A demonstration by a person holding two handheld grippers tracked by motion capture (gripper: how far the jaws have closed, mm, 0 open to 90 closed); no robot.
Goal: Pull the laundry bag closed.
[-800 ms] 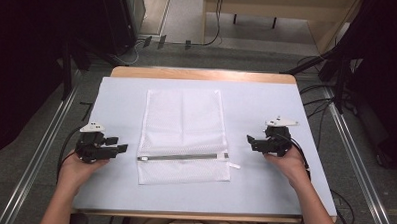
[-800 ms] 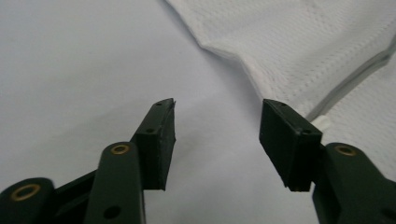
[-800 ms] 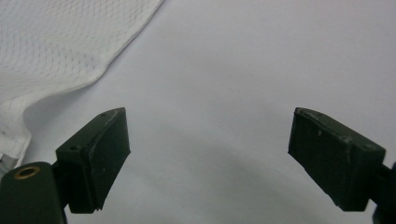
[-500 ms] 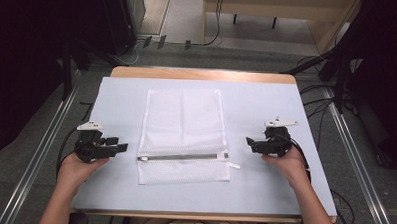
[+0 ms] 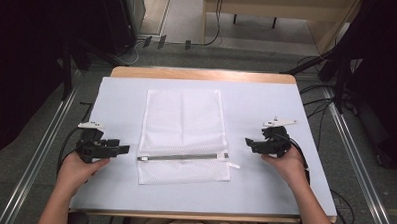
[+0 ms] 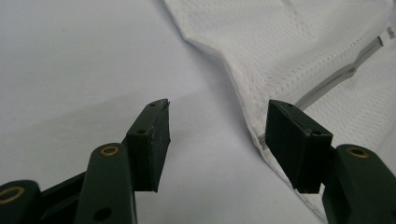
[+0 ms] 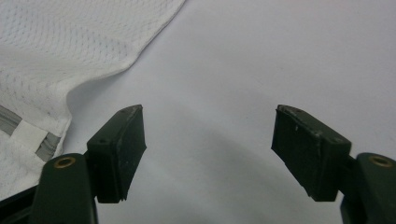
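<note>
A white mesh laundry bag (image 5: pixel 183 136) lies flat in the middle of the table, its grey zipper (image 5: pixel 182 157) running across near the front end. My left gripper (image 5: pixel 125 149) rests on the table just left of the bag, open and empty, its jaws pointing at the bag's left edge (image 6: pixel 243 100). My right gripper (image 5: pixel 247 142) sits to the right of the bag, open too, with bare table between its jaws. In the right gripper view the bag's edge (image 7: pixel 70 60) and zipper end (image 7: pixel 28 135) lie to the left of the jaws.
A pale blue-white mat (image 5: pixel 283 195) covers the wooden table (image 5: pixel 203 74). Metal rails (image 5: pixel 40 151) run along both sides of the table. Cables (image 5: pixel 317 101) trail off at the right, and dark equipment stands at the back left.
</note>
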